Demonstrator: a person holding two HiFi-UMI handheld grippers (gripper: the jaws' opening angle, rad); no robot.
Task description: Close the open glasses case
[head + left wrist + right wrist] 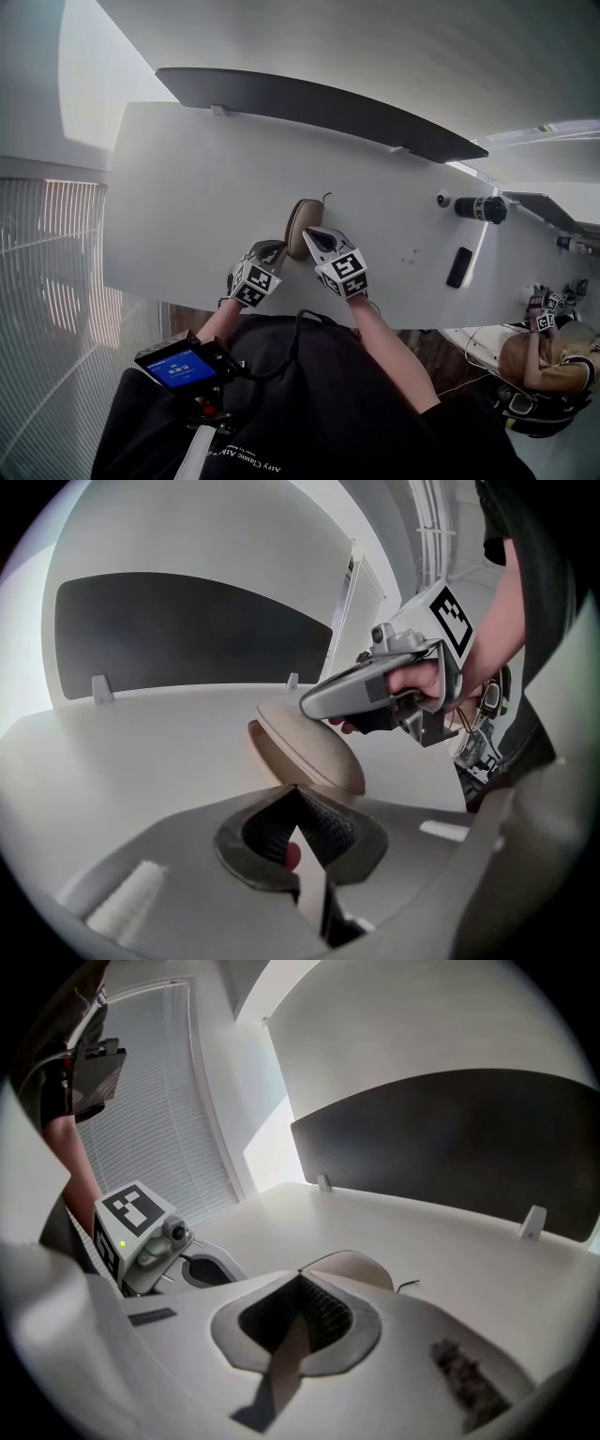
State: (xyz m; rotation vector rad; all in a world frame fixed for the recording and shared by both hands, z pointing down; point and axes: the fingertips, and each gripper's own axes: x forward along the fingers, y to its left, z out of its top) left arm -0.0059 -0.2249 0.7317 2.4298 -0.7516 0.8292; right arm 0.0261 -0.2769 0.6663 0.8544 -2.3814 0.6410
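Clenched and empty, left claw and right claw touch tan oval glasses case, lid nearly down, on tabletop.

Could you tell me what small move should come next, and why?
Probably press the right gripper down on the glasses case: its lid looks slightly ajar, that gripper's shut tips are at the lid, and the left gripper sits shut beside it.
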